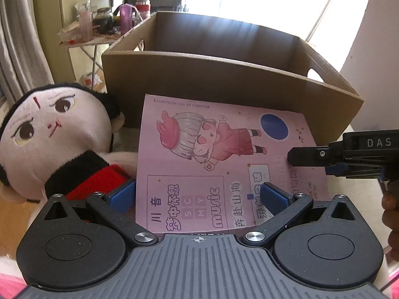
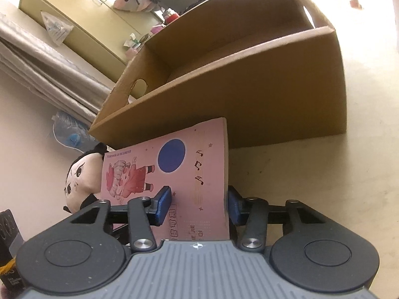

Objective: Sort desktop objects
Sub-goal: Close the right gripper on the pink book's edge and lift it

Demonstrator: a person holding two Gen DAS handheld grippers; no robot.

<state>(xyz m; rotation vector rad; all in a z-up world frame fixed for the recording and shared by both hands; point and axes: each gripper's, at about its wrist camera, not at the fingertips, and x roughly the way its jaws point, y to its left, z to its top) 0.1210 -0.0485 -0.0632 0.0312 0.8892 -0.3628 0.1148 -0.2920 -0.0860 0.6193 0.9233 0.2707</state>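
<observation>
A pink cartoon-cover notebook (image 1: 214, 159) lies on the table in front of an open cardboard box (image 1: 224, 79). My left gripper (image 1: 199, 194) is open, its blue pads wide apart over the notebook's near edge. My right gripper (image 2: 199, 205) straddles the notebook's (image 2: 179, 174) right edge, one pad above the cover and one below; a gap shows at the pads. It also shows in the left wrist view (image 1: 311, 157), reaching in from the right. A plush doll (image 1: 49, 137) with a pale face and black hair lies left of the notebook, touching it.
The box (image 2: 249, 82) stands right behind the notebook, with handle holes in its side walls. A cluttered side table (image 1: 99, 30) with jars and bottles stands far left behind. A dark box (image 2: 10, 244) sits at the right wrist view's lower left. A curtain hangs on the left.
</observation>
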